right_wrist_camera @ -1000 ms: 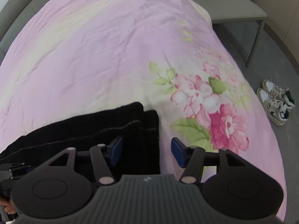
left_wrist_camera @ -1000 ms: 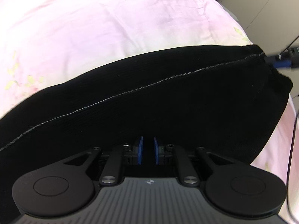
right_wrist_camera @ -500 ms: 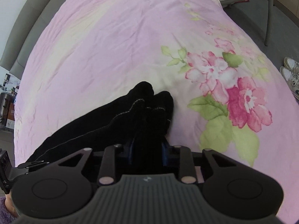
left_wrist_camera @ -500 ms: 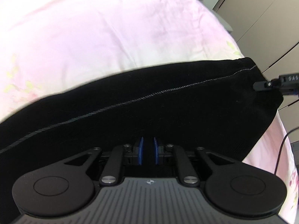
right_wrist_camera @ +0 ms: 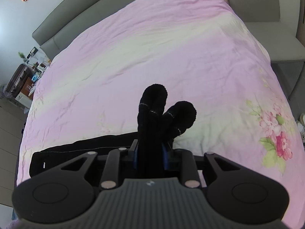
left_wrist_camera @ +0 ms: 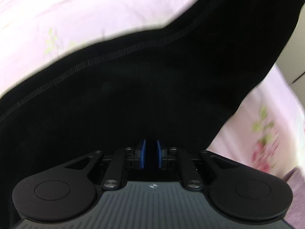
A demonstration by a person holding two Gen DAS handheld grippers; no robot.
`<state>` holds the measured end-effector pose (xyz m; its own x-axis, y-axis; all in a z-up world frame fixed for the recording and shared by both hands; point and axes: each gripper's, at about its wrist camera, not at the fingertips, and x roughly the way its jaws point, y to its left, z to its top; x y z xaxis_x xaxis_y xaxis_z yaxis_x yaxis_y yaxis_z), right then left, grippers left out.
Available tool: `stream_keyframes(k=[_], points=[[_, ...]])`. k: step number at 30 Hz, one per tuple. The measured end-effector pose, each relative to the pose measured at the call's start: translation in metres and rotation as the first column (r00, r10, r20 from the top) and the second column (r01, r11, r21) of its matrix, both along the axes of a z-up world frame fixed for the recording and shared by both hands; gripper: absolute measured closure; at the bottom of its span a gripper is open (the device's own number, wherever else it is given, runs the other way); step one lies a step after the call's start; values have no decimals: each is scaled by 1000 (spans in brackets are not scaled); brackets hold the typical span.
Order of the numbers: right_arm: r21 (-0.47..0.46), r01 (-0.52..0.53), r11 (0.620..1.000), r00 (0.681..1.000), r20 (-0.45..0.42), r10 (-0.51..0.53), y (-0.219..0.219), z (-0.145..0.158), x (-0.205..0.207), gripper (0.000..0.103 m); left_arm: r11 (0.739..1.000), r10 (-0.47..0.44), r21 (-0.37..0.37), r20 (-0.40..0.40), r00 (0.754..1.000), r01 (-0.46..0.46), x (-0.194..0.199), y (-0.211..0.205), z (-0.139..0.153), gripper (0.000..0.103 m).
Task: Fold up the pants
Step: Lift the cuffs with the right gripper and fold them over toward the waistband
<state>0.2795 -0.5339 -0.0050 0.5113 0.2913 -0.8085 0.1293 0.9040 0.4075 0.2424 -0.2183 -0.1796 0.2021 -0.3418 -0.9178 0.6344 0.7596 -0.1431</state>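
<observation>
Nearest the right wrist camera, the right hand-held gripper [right_wrist_camera: 149, 157] is clamping its blue pads on a thick bunch of the black pants [right_wrist_camera: 152, 126], and the two cuffs are poking up beyond the fingers in rounded lobes, each crossed by a line of pale stitching. Gathering both leg ends in one pinch looks like a way to move them together, so the legs travel as a single layer when they are carried over the rest of the garment. In the left wrist view the left hand-held gripper [left_wrist_camera: 151, 157] is showing its pads drawn close, with dark cloth in the narrow gap between them, so it appears to be pinching the pants [left_wrist_camera: 144, 87] along the near edge; that hold is probably serving as an anchor while the other end rises. Farther out, the fabric is sweeping upward toward the top right corner of that view, lifted clear of the pink bedspread [left_wrist_camera: 80, 19], while the remainder is lying flat on the bed [right_wrist_camera: 171, 43] in a dark strip just behind the right tool. Beyond it, the floral cover is stretching away to the grey headboard [right_wrist_camera: 80, 15].
</observation>
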Motion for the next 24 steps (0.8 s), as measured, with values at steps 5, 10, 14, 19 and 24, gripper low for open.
stream_keyframes(k=[5, 10, 14, 19, 24], points=[[-41, -79, 996, 997, 20, 79, 83, 35, 13, 83, 999, 24, -24, 6, 1000, -24, -1, 6, 5, 90], [-58, -154, 986, 988, -14, 153, 158, 41, 31, 83, 1000, 29, -2, 91, 995, -29, 0, 44, 40, 89], [-72, -196, 978, 980, -42, 193, 212, 27, 45, 84, 995, 77, 51, 141, 987, -85, 6, 81, 55, 89], [-63, -239, 969, 966, -114, 231, 265, -16, 64, 83, 986, 144, 65, 149, 978, -155, 15, 127, 69, 89], [-46, -280, 959, 944, -193, 267, 308, -74, 73, 83, 977, 205, 27, 131, 970, -210, 17, 163, 81, 89]])
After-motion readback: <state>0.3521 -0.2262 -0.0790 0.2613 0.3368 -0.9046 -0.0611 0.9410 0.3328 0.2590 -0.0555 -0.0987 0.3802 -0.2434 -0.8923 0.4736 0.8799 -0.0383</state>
